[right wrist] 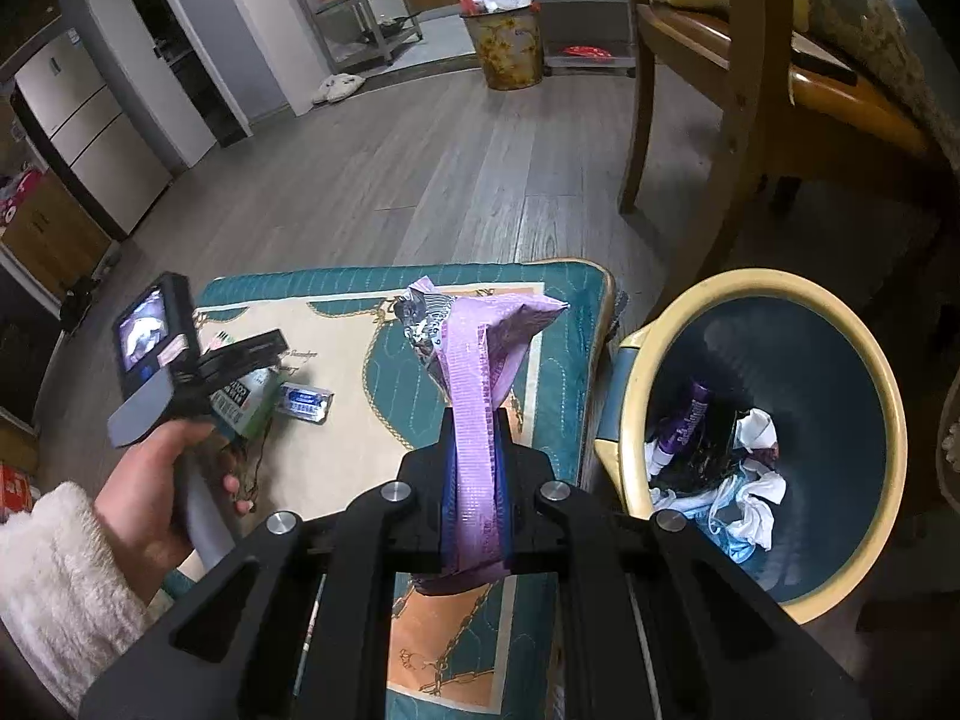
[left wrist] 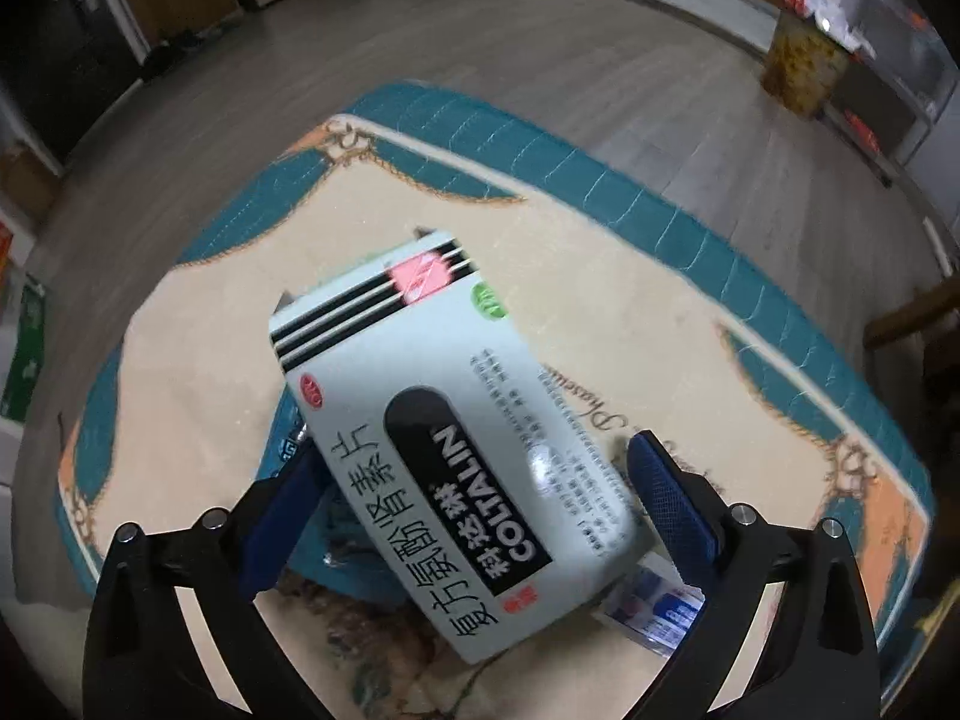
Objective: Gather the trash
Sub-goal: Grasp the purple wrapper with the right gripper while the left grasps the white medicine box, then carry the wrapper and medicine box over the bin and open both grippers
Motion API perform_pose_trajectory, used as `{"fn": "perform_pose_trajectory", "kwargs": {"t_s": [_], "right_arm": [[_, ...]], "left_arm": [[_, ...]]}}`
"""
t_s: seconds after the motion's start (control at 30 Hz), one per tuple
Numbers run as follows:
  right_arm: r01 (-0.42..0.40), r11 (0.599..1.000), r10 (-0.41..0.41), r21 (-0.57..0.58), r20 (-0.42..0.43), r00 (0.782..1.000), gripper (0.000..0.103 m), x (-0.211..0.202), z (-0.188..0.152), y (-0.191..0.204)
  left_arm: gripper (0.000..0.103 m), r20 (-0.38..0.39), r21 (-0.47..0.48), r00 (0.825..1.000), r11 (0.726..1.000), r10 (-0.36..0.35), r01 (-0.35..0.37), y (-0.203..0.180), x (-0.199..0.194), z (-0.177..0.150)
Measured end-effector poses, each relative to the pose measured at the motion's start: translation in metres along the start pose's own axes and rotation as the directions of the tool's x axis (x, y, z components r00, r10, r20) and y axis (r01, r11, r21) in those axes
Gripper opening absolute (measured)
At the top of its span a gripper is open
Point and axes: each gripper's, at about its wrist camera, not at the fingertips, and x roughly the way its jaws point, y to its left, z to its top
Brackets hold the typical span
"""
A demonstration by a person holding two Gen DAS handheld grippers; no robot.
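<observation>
My left gripper (left wrist: 474, 468) has its jaws wide apart around a pale green Coltalin medicine box (left wrist: 444, 420), which lies tilted on the mat (left wrist: 600, 276); the blue pads stand beside its lower end, and I cannot tell if they touch it. A small blue and white packet (left wrist: 660, 606) lies by the right finger. My right gripper (right wrist: 477, 438) is shut on a purple snack wrapper (right wrist: 480, 348), held above the mat's right edge. A yellow-rimmed trash bin (right wrist: 888, 420) with wrappers and tissues inside stands just right of it. The left gripper also shows in the right wrist view (right wrist: 240, 360).
The mat (right wrist: 558, 360) lies on a grey wood floor. A wooden chair (right wrist: 720, 120) stands behind the bin. A second, floral bin (right wrist: 507, 42) full of bags is far off by metal shelves. Cabinets line the left wall.
</observation>
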Motion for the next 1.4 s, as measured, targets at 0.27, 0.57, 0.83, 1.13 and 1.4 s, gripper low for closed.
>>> {"fn": "perform_pose_trajectory", "kwargs": {"t_s": [0.27, 0.57, 0.83, 1.13, 1.4], "right_arm": [[0.007, 1.000, -0.007, -0.007, -0.003, 1.000, 0.010, 0.003, 0.001, -0.001], [0.030, 1.000, -0.030, -0.008, -0.002, 1.000, 0.010, 0.007, 0.003, 0.000], [0.056, 0.998, -0.056, 0.013, 0.006, 0.998, 0.010, 0.006, 0.005, -0.001], [0.068, 0.994, -0.073, 0.087, 0.055, 0.996, 0.010, -0.014, 0.008, -0.019], [0.115, 0.981, -0.136, 0.159, 0.129, 0.982, 0.010, -0.051, 0.005, -0.059]], "left_arm": [[0.091, -0.002, 0.093, 1.000, 0.996, 0.007, -0.007, 0.002, 0.001, 0.004], [0.078, 0.001, 0.125, 0.997, 0.989, -0.075, 0.074, 0.019, -0.014, 0.005], [0.078, 0.090, 0.223, 0.993, 0.973, -0.082, 0.060, 0.029, -0.044, 0.010], [0.078, 0.242, 0.487, 0.944, 0.870, -0.222, 0.080, 0.019, -0.118, -0.008], [0.078, 0.228, 0.668, 0.863, 0.718, -0.451, 0.198, -0.028, -0.190, -0.039]]}}
